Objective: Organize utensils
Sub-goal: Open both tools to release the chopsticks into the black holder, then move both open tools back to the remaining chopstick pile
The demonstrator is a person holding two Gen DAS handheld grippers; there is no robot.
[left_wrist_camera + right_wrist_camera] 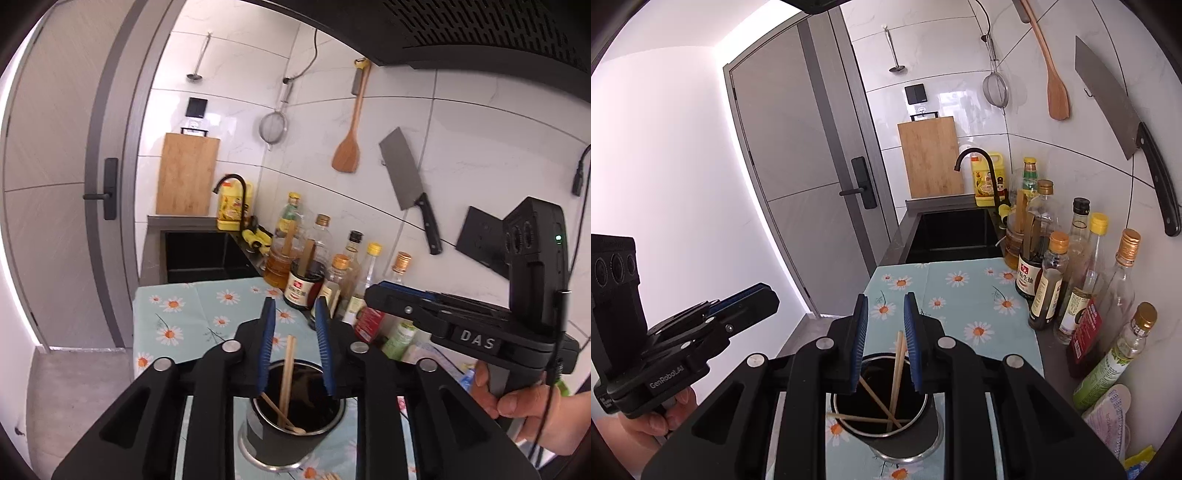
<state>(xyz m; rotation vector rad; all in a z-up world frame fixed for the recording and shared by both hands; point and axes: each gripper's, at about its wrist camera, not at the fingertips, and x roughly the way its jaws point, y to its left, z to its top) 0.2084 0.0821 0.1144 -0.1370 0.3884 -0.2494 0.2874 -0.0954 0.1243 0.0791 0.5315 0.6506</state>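
Left gripper (294, 347) jaws apart, empty, directly above the dark utensil cup (291, 421) with chopsticks (286, 380) standing inside; right gripper (885, 341) also apart and empty, over the same cup (886, 424), sticks (895, 376) leaning between its pads. Cup sits on the daisy-print cloth (960, 295) covering the tabletop. Readable text: "DAS" on the right gripper body as seen from the left wrist, "GenRobot.AI" on the left gripper body in the right wrist view; soy sauce bottle (1028, 273) ahead-right of the right gripper has a Chinese-character label.
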